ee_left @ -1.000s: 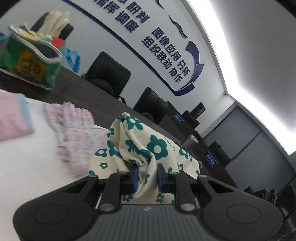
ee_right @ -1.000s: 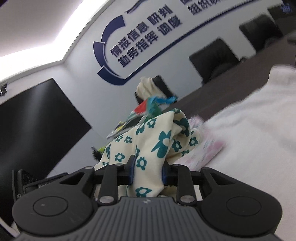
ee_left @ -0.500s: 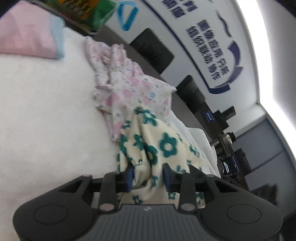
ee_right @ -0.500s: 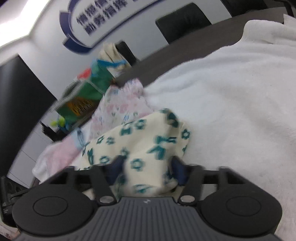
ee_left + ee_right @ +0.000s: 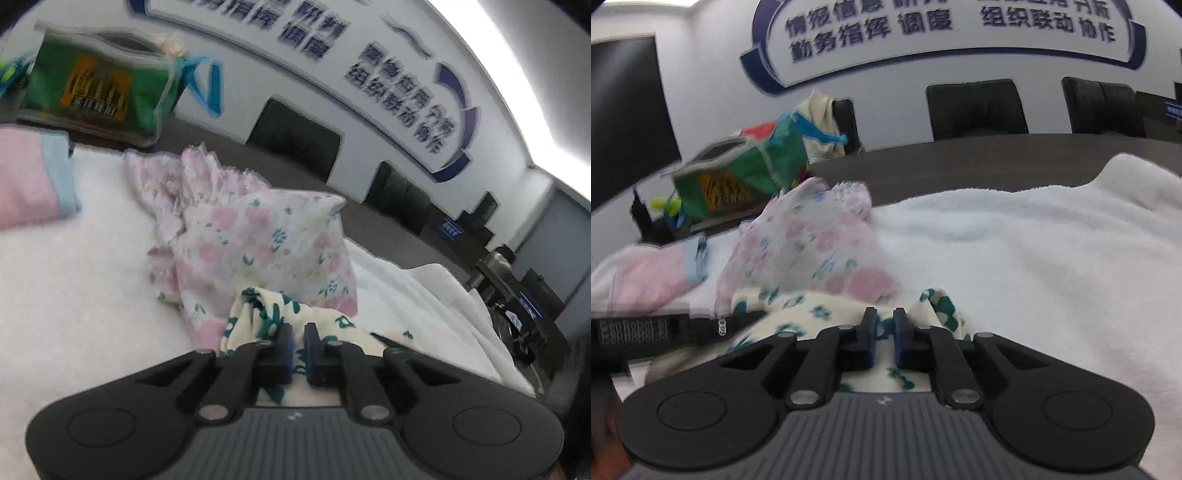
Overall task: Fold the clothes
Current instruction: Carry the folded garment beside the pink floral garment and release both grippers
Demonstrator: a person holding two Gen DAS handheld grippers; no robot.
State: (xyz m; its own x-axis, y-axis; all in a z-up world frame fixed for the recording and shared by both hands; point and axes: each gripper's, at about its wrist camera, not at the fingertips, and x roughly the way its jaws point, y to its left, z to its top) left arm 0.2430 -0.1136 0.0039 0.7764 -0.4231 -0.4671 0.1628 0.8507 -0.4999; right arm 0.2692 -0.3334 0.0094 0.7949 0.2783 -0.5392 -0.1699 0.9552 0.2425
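A cream garment with green flowers [image 5: 255,314] lies low on the white towel [image 5: 74,295], against a crumpled pink floral garment [image 5: 258,236]. My left gripper [image 5: 298,328] is closing on the cream cloth. Only a narrow slit is left between its pads, and fabric bunches beside its left finger. In the right wrist view the cream garment [image 5: 812,310] spreads under my right gripper [image 5: 884,314]. Its jaws are closing too, with flowered cloth showing in the thin gap. The pink floral garment [image 5: 812,243] sits just beyond, on the towel [image 5: 1034,258].
A folded pink piece with a blue edge [image 5: 26,181] [image 5: 653,273] lies at the towel's left end. A green bag [image 5: 96,85] [image 5: 746,173] stands behind it on the dark table [image 5: 960,166]. Black chairs [image 5: 975,107] line the far side. A black bar [image 5: 646,332] juts in from the left.
Both grippers came down from mid-air to the towel with the cream garment. Their jaws widened around the cloth half a second ago and have since narrowed to a slit.
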